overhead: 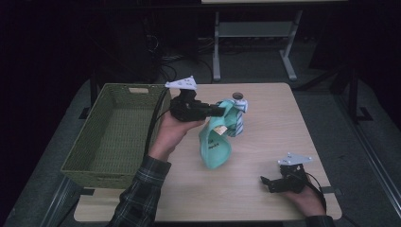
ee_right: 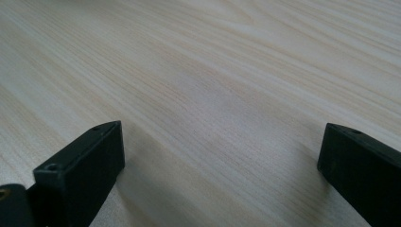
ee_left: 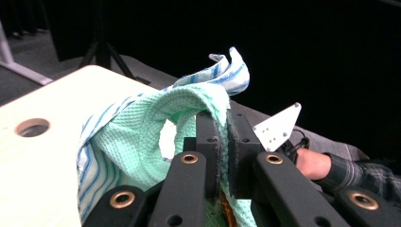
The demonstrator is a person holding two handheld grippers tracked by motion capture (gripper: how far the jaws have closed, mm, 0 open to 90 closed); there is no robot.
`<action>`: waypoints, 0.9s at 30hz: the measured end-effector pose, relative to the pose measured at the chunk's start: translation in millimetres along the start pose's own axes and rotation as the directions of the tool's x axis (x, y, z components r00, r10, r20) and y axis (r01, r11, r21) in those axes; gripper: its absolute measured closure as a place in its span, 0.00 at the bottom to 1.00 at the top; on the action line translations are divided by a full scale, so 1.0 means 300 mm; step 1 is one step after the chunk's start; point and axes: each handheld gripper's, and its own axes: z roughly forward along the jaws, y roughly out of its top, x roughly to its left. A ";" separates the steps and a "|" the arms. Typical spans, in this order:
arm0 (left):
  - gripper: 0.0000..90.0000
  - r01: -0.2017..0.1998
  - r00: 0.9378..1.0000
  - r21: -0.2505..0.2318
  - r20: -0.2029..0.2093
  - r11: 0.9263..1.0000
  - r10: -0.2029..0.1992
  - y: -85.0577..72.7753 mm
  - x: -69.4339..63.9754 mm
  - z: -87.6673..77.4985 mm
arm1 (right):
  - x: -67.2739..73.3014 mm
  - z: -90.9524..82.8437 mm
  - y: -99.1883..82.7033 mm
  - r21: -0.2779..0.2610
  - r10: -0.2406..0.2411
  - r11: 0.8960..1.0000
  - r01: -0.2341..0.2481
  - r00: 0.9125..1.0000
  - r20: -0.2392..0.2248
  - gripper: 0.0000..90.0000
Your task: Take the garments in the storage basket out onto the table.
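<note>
A mint-green waffle cloth (overhead: 216, 142) with a blue-striped white cloth (overhead: 239, 116) bunched against it hangs above the middle of the wooden table (overhead: 274, 123). My left gripper (overhead: 220, 110) is shut on the green cloth's top edge, held level by the left hand. In the left gripper view the two jaws (ee_left: 222, 142) pinch the green fabric (ee_left: 142, 146), and the striped cloth (ee_left: 227, 73) sticks up behind them. My right gripper (overhead: 265, 182) rests low at the table's front right, its jaws (ee_right: 217, 161) wide open over bare wood with nothing between them.
An olive woven basket (overhead: 113, 132) stands at the table's left, just left of the left hand. A round cable hole (overhead: 238, 95) sits near the table's far edge. A grey desk frame (overhead: 255, 42) stands on the floor beyond the table.
</note>
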 end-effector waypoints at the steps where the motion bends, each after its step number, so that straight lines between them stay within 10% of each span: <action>1: 0.94 -0.006 1.000 0.000 0.017 1.000 0.006 -0.008 -0.001 0.025 | 0.000 0.000 0.000 0.000 0.000 1.000 0.000 1.000 0.000 0.01; 15: 0.94 -0.002 0.995 0.033 0.098 0.999 -0.001 -0.108 0.012 0.210 | -0.001 0.000 0.000 0.000 -0.003 1.000 0.003 1.000 0.001 0.01; 27: 0.93 -0.017 0.998 0.127 0.057 0.992 0.010 -0.244 0.053 0.274 | 0.000 0.000 0.000 0.002 0.001 1.000 -0.001 1.000 -0.001 0.01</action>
